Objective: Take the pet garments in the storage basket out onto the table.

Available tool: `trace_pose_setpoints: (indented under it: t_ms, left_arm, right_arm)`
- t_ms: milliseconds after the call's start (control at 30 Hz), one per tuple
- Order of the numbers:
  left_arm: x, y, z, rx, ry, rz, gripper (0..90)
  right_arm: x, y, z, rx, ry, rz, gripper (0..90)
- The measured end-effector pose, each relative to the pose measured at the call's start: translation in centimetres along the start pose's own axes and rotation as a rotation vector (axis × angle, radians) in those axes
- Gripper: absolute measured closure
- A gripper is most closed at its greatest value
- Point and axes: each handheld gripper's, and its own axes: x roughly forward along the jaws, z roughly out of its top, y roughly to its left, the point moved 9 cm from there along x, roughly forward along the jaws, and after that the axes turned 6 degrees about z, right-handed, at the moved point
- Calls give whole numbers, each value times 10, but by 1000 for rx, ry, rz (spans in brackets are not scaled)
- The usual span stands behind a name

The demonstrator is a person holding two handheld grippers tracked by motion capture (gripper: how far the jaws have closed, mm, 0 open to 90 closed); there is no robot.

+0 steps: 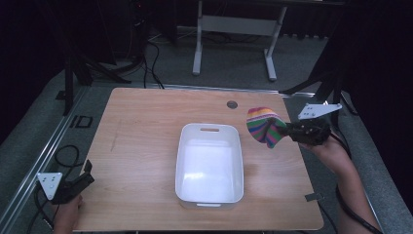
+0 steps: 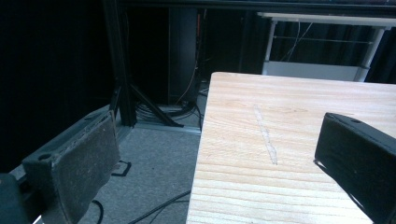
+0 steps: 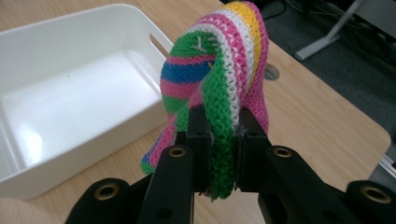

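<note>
A striped knitted cloth (image 1: pixel 263 126) in pink, green, blue, yellow and white hangs above the table, just right of the white bin (image 1: pixel 209 163). My right gripper (image 1: pixel 290 130) is shut on it; in the right gripper view the jaws pinch a green fold of the striped knitted cloth (image 3: pixel 219 88), with the white bin (image 3: pixel 70 88) to the left beyond it. The bin holds nothing. My left gripper (image 1: pixel 88 171) stands open at the table's front left corner. In the left gripper view its fingers (image 2: pixel 74 168) straddle the table's left edge with nothing between them.
The wooden table (image 1: pixel 146 122) has a round cable hole (image 1: pixel 232 104) at the back. A white desk frame (image 1: pixel 234 29) stands on the floor behind. Cables lie on the floor (image 1: pixel 63 156) at the left. A pale scratch (image 2: pixel 266 135) marks the tabletop.
</note>
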Motion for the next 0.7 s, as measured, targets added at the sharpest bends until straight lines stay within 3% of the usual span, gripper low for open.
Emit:
trace_pose_setpoints:
  t_ms: [433,700]
  left_arm:
    - [-1,-1,0,6,-4,-3,3]
    - [-1,-1,0,6,-5,-4,3]
  right_arm:
    - [22,-2,-41,72,-13,-7,793]
    - [56,0,-70,109,16,-21,793]
